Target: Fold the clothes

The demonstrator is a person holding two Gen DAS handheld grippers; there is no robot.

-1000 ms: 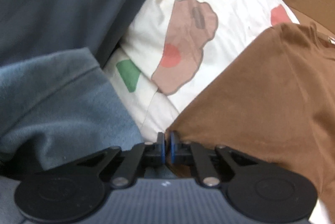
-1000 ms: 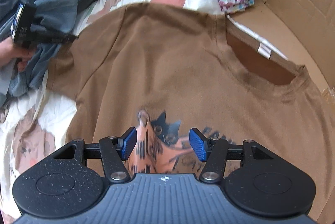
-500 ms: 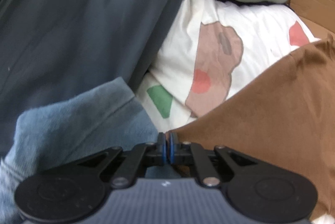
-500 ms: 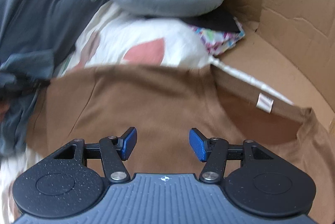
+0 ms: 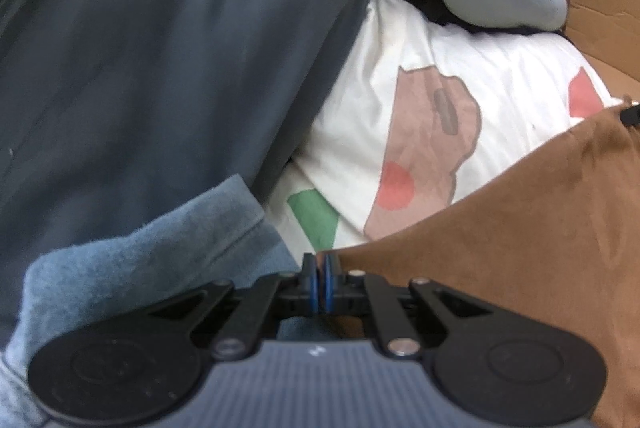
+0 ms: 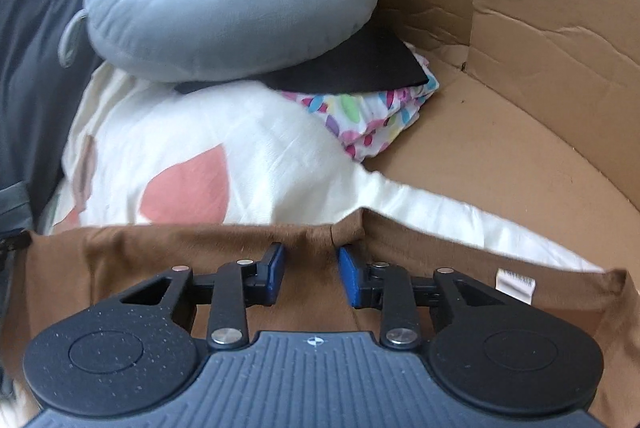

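Observation:
A brown T-shirt point(image 6: 160, 252) lies spread on a white printed sheet point(image 6: 240, 148), its neck label point(image 6: 516, 284) at the right. My right gripper point(image 6: 310, 268) stands over the shirt's far edge beside the shoulder seam. Its jaws are closing, with a ridge of brown cloth between the blue pads, and a gap still shows on either side. In the left wrist view my left gripper point(image 5: 320, 268) is shut on a corner of the brown T-shirt point(image 5: 500, 248), which stretches away to the right.
A grey neck pillow point(image 6: 224, 12) lies at the back on a black flat item point(image 6: 360, 64) and a colourful folded cloth point(image 6: 376, 116). Cardboard box walls point(image 6: 540, 48) enclose the right side. A dark grey garment point(image 5: 160, 48) and a blue-grey garment point(image 5: 140, 260) lie at the left.
My right gripper has travelled from the shirt's printed chest to its far edge, and its jaws have narrowed. The left gripper keeps its pinch on the shirt corner and has lifted slightly.

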